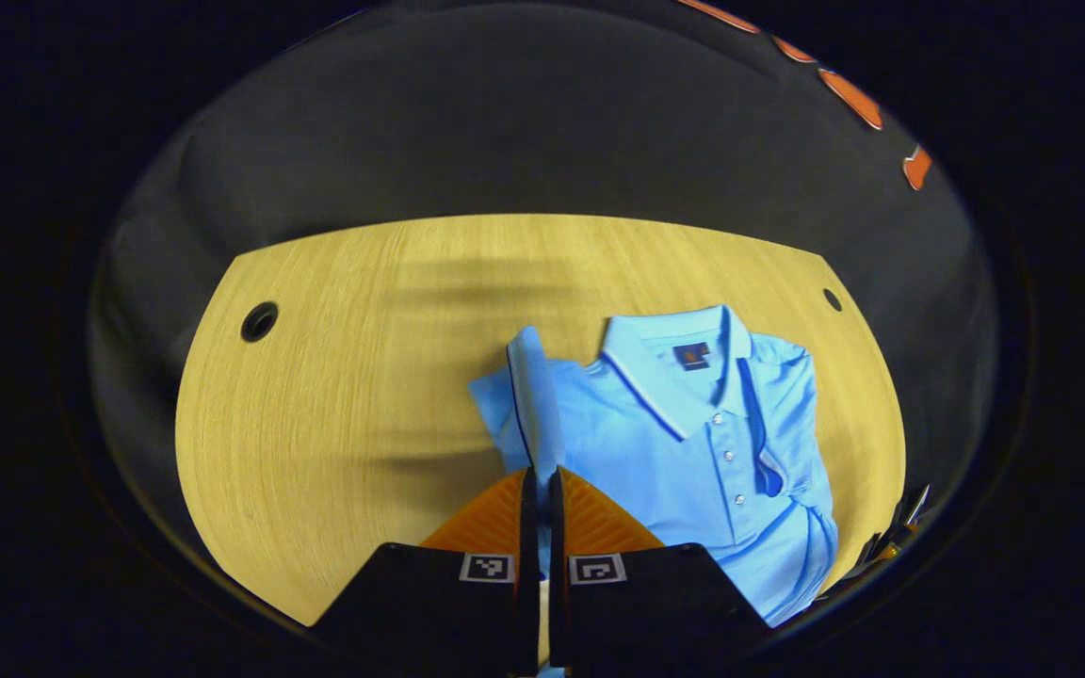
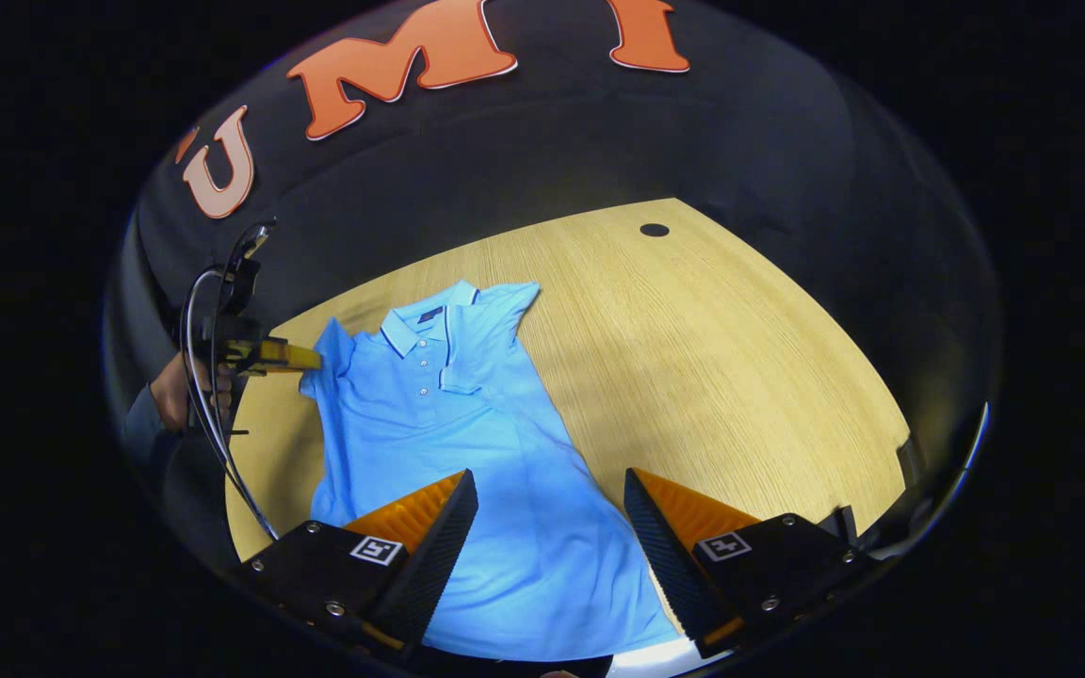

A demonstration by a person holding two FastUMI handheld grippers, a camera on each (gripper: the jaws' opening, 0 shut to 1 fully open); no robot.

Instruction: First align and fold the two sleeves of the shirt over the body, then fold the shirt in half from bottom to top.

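A light blue polo shirt (image 1: 693, 443) lies face up on the wooden table (image 1: 345, 377), collar toward the far edge. My left gripper (image 1: 542, 471) is shut on one short sleeve (image 1: 531, 395), which stands lifted above the table beside the body. In the right gripper view that same gripper (image 2: 302, 358) pinches the sleeve (image 2: 331, 353) at the shirt's (image 2: 467, 433) left side. The other sleeve (image 2: 467, 363) lies folded over the chest. My right gripper (image 2: 550, 476) hangs open above the shirt's lower body, holding nothing.
The table (image 2: 712, 358) has round cable holes (image 1: 259, 321) (image 2: 654, 230) near its far corners. A hand (image 2: 170, 391) and a looping cable (image 2: 213, 424) are at the left table edge behind the left gripper. Bare wood lies right of the shirt.
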